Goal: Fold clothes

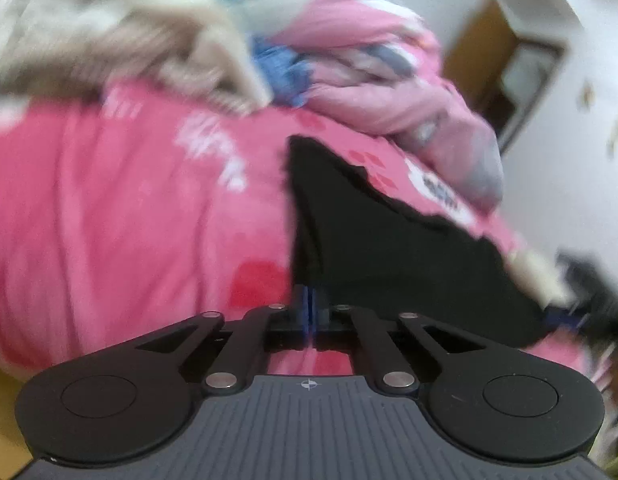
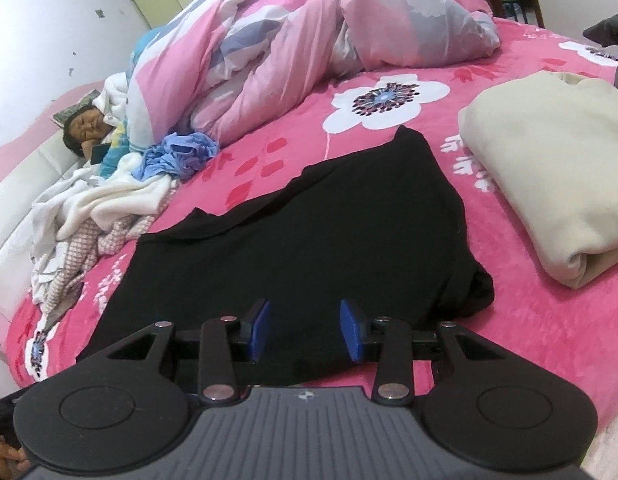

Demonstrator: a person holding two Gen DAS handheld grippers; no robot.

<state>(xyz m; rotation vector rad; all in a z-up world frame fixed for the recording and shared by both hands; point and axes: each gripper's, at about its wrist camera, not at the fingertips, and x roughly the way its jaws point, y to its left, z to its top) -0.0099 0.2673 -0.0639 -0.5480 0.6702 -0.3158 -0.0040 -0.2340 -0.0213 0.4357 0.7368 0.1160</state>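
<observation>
Left wrist view, blurry: left tool (image 1: 311, 304) pressed together, seemingly pinching the black garment (image 1: 389, 248) by its near edge, likely to lift a fold. Right wrist view: right tool (image 2: 305, 330) spread, hovering over that garment on the bed (image 2: 529, 320); folded beige garment (image 2: 549, 168) beside, crumpled duvet (image 2: 309, 48) beyond.

1. My left view smears with motion; the beige cloth (image 1: 109, 28) far beyond the fingers has no readable edges.
2. The black garment (image 2: 309, 232) runs under my right fingers, hiding its near hem.
3. Beyond the right fingers, the beige folded garment (image 2: 557, 172) is cut off at the frame's edge.
</observation>
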